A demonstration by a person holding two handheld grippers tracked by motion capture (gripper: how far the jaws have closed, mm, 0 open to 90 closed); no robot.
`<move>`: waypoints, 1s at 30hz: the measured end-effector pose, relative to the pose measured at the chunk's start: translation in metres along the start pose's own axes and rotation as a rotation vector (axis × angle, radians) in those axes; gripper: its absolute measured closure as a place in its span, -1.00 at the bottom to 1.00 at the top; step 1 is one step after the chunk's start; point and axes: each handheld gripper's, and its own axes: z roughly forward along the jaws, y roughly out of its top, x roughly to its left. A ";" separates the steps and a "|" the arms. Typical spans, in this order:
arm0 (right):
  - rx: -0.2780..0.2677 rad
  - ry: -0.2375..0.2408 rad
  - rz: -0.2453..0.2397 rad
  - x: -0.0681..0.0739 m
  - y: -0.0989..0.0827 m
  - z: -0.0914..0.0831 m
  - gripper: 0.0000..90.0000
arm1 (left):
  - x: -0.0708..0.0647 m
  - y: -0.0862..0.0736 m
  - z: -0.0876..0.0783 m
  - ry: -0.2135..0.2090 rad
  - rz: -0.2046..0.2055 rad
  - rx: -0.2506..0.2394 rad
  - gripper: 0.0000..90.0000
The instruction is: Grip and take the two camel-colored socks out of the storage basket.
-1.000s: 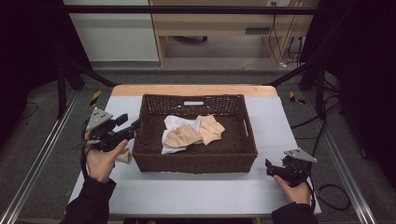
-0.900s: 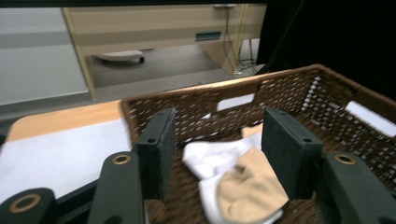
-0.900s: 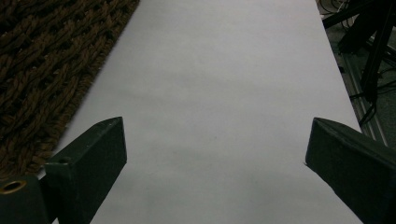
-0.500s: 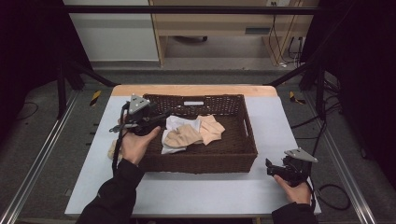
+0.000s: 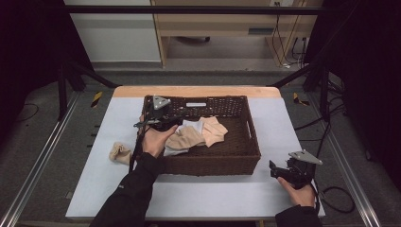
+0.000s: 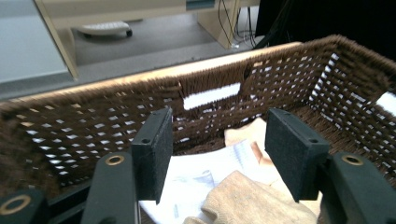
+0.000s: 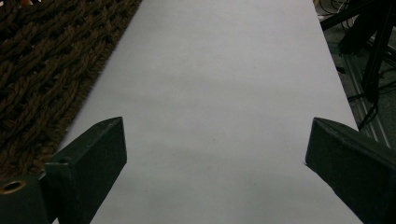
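In the high view the person's left hand covers most of the left gripper [image 5: 166, 124], so its jaw tips are hard to make out against the dark weave of the basket [image 5: 246, 142]. The left gripper view settles it: the jaws stand wide apart and have just been opening, with nothing pressed between the pads. The pile of cloths [image 6: 243, 196] lies low in the gap between the fingers [image 6: 152, 151] and just past them, cut off by the bottom edge; whether the pads touch it cannot be told. A white cloth [image 5: 189, 126] and beige ones [image 5: 208, 132] sit in the basket just right of the fingertips. A small beige cloth [image 5: 119, 152] lies on the table [image 5: 213, 198], outside the basket and behind the left hand, well apart from the fingers. The right gripper [image 5: 279, 169] rests near the table's front right corner, jaws wide over bare tabletop, the basket wall [image 7: 42, 70] just beside its left finger
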 end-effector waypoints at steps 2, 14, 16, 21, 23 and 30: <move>0.000 0.001 0.000 0.000 0.000 0.000 -0.87 | 0.000 -0.005 0.009 0.001 0.002 0.022 -0.09; 0.001 -0.001 -0.004 0.000 0.000 0.000 -0.87 | 0.003 -0.028 0.032 0.006 0.023 0.158 -0.08; 0.001 -0.001 -0.003 0.000 0.000 0.000 -0.87 | 0.004 -0.032 0.034 0.001 0.027 0.180 -0.08; 0.003 -0.002 -0.005 0.000 0.000 0.001 -0.87 | 0.005 -0.034 0.034 -0.005 0.030 0.201 -0.07; 0.004 -0.002 -0.004 0.000 0.000 0.001 -0.87 | 0.005 -0.036 0.036 -0.006 0.041 0.220 -0.07; 0.004 -0.003 -0.004 0.001 0.000 0.000 -0.87 | 0.001 -0.040 0.041 -0.014 0.063 0.273 -0.14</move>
